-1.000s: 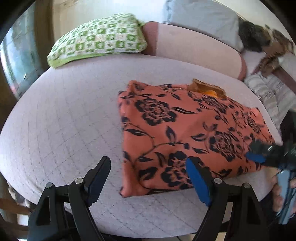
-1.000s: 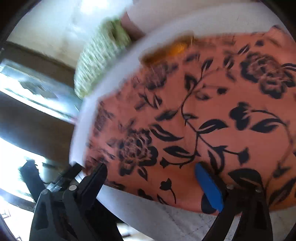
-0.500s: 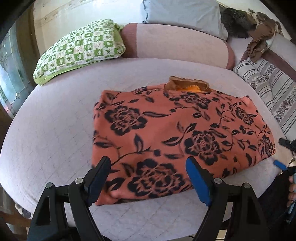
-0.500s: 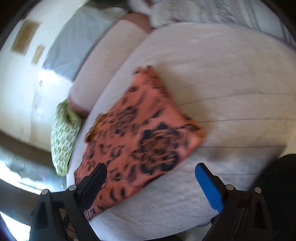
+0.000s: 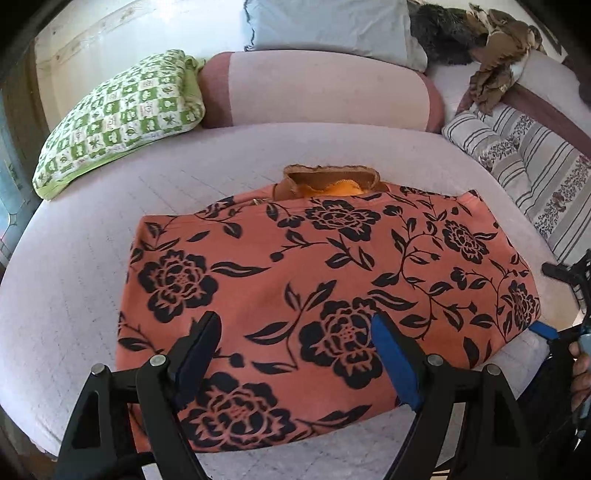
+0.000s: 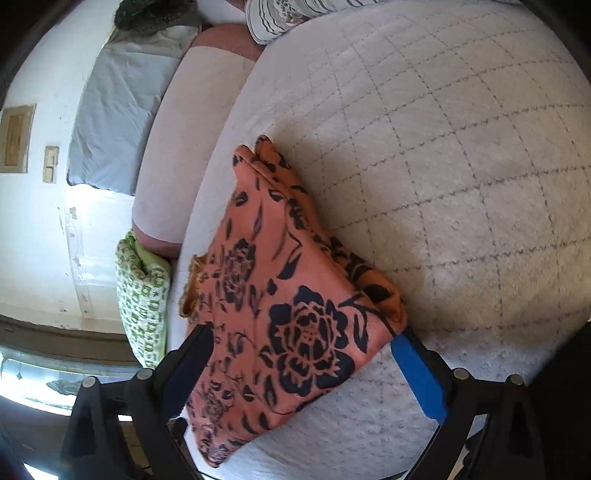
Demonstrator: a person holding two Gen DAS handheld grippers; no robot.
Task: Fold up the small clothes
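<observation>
A folded orange garment with black flowers lies flat on the pale quilted bed. A brown and orange collar shows at its far edge. My left gripper is open and empty, hovering over the garment's near edge. My right gripper is open and empty, just above the garment's right end. The right gripper also shows at the right edge of the left wrist view, beside the garment's right corner.
A green checked pillow and a pink bolster lie at the head of the bed. A grey pillow, striped cushions and brown clothes sit at the back right. Bare quilt stretches right of the garment.
My left gripper has shifted right over the garment's near edge. My right gripper has let go of the garment's right end and pulled back from it.
</observation>
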